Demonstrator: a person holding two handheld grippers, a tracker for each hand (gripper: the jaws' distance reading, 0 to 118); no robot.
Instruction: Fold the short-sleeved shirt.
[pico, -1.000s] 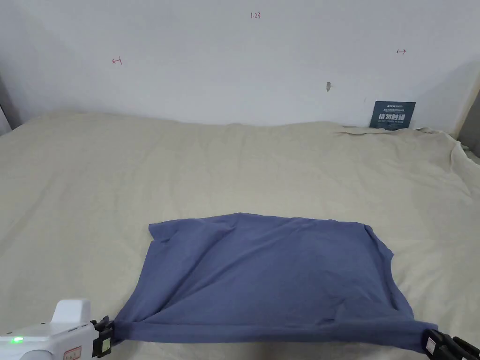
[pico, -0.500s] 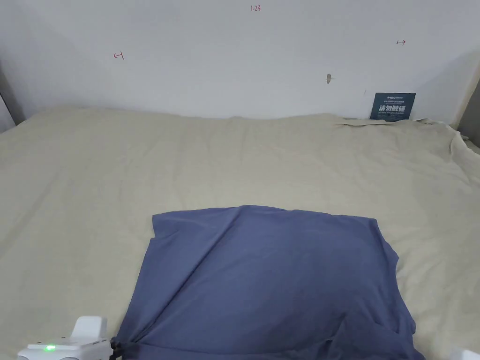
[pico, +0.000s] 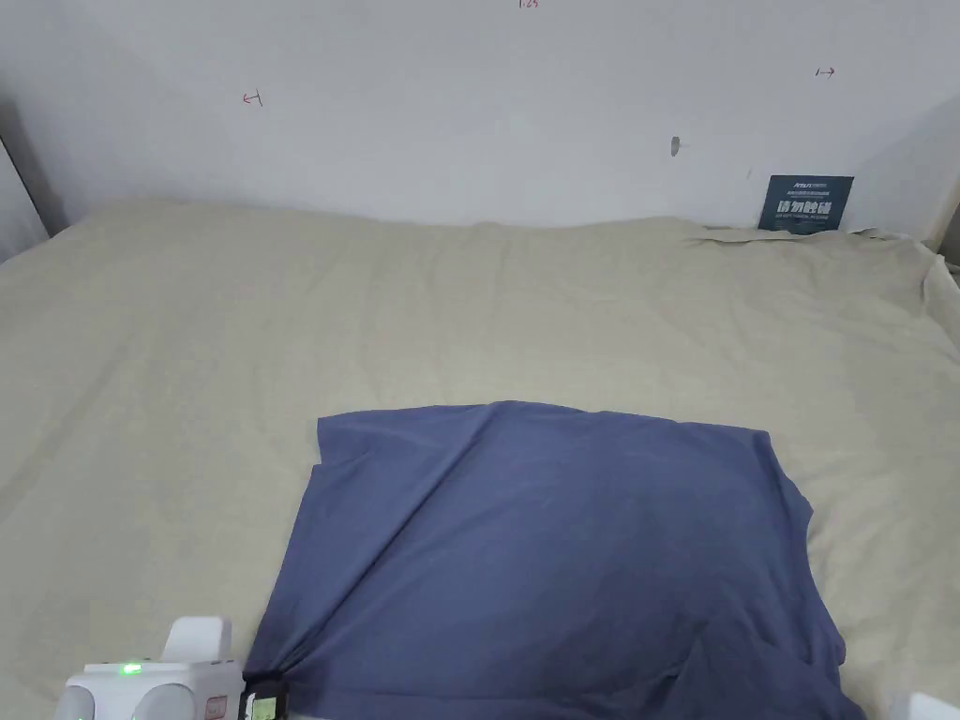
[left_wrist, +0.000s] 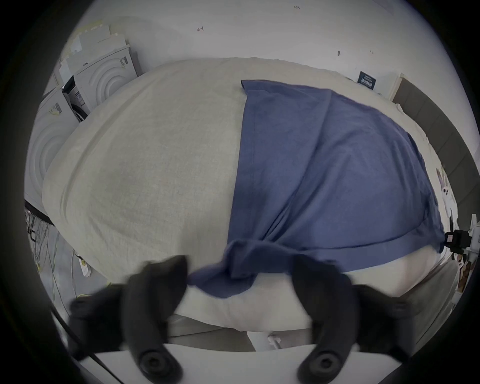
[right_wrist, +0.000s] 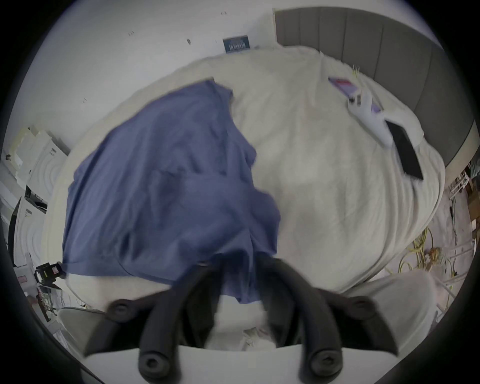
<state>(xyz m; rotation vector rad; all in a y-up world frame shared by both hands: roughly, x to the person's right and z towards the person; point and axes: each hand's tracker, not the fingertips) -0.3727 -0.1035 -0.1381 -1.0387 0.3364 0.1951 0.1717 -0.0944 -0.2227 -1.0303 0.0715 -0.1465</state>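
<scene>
Blue shirt (pico: 553, 553) flat on beige bed sheet (pico: 469, 309), lower centre of head view. Left gripper (left_wrist: 240, 270) jaws spread wide, shirt corner loose between them. Right gripper (right_wrist: 237, 270) clamped on shirt's other near corner.

The shirt (pico: 553, 553) is a plain slate blue with no print, darker where it creases, and it lies on a bed sheet (pico: 281, 328) of plain pale beige. The left gripper (left_wrist: 241, 280) has matte black jaws on a white body with a small green light, and the right gripper (right_wrist: 240, 272) has the same black jaws. The wall (pico: 422, 112) is white with a few small red marks, a dark teal sign (pico: 804, 203) with white lettering leans on it, and the headboard (right_wrist: 376, 52) is grey.
</scene>
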